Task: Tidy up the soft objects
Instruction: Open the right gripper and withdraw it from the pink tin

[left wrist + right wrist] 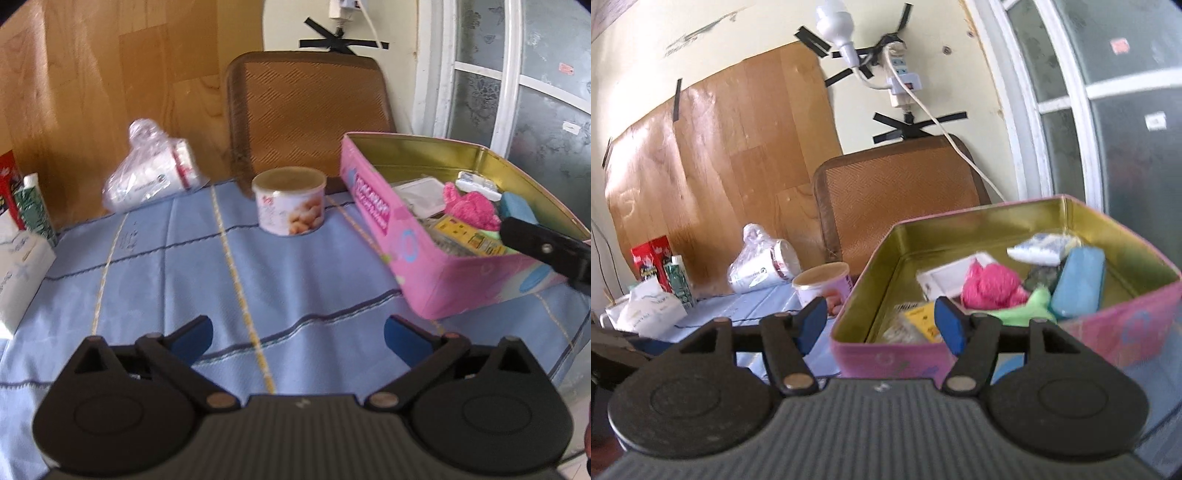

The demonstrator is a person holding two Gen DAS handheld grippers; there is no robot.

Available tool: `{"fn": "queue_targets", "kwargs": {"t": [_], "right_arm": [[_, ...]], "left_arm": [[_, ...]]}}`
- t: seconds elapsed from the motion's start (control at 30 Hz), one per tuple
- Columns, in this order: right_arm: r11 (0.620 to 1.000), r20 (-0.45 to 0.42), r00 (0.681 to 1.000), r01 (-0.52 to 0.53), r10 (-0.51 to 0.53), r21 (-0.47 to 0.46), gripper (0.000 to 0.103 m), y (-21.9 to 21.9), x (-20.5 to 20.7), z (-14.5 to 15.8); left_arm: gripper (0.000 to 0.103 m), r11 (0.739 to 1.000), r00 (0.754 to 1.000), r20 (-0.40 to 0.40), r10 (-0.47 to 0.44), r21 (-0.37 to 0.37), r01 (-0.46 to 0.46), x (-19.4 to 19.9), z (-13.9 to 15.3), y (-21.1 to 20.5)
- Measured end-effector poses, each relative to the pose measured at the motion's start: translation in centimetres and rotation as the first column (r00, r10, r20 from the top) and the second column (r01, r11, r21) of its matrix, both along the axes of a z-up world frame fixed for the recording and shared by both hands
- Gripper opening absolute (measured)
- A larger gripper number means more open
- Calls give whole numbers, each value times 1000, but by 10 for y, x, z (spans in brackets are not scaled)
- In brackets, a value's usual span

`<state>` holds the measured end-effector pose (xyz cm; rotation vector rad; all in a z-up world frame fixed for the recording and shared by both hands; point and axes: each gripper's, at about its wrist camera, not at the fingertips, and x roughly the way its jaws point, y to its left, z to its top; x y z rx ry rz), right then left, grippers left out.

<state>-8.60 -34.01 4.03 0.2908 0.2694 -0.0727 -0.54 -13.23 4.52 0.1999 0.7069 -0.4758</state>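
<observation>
A pink tin box (436,284) with a gold inside stands on the blue tablecloth at the right; it also shows in the right wrist view (897,360). In it lie a pink knitted piece (471,205) (990,286), a green cloth (1030,310), a blue sponge (1078,286), a yellow packet (923,317) and white packets. My left gripper (298,338) is open and empty over the cloth, left of the box. My right gripper (881,326) is open and empty at the box's near wall; one of its fingers (546,247) shows over the box.
A round snack can (290,203) stands mid-table. A plastic bag with a white cup (151,173) lies at the back left. White, green and red cartons (22,229) stand at the left edge. A brown chair back (306,110) is behind the table.
</observation>
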Motion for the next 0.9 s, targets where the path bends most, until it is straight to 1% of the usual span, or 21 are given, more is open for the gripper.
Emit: {"fn": "queue_targets", "kwargs": {"t": [0.17, 0.23, 0.27, 0.33, 0.53, 0.63, 0.7, 0.77, 0.83, 0.9], "right_arm": [[996, -5, 999, 43, -43, 82, 67, 4, -10, -4], [993, -6, 999, 49, -48, 111, 69, 9, -15, -6], [992, -7, 999, 50, -49, 120, 71, 12, -17, -7], [990, -7, 999, 52, -51, 128, 72, 19, -21, -10], [992, -23, 999, 36, -34, 124, 75, 34, -21, -11], [994, -8, 999, 42, -41, 104, 79, 40, -23, -10], [995, 2, 999, 48, -48, 92, 84, 43, -24, -10], [996, 17, 998, 57, -58, 72, 86, 46, -26, -10], [996, 37, 996, 74, -76, 51, 90, 49, -29, -10], [995, 55, 994, 95, -97, 36, 94, 51, -31, -10]], "left_arm": [[102, 1000, 1000, -3, 22, 3, -22, -1, -5, 13], [103, 999, 999, 8, 34, 1, -34, -2, -6, 18], [103, 999, 999, 14, 39, 0, -39, -3, -5, 19], [103, 999, 999, 27, 46, -3, -45, -6, -4, 23], [103, 998, 996, 59, 64, -5, -64, -9, -4, 29], [103, 997, 994, 70, 78, -15, -77, -9, -4, 34], [103, 995, 992, 79, 95, -36, -93, -10, -5, 38], [103, 992, 986, 109, 124, -51, -119, -12, -4, 42], [103, 988, 976, 156, 153, -38, -148, -16, -4, 42], [103, 988, 969, 193, 154, -34, -150, -20, -3, 42]]}}
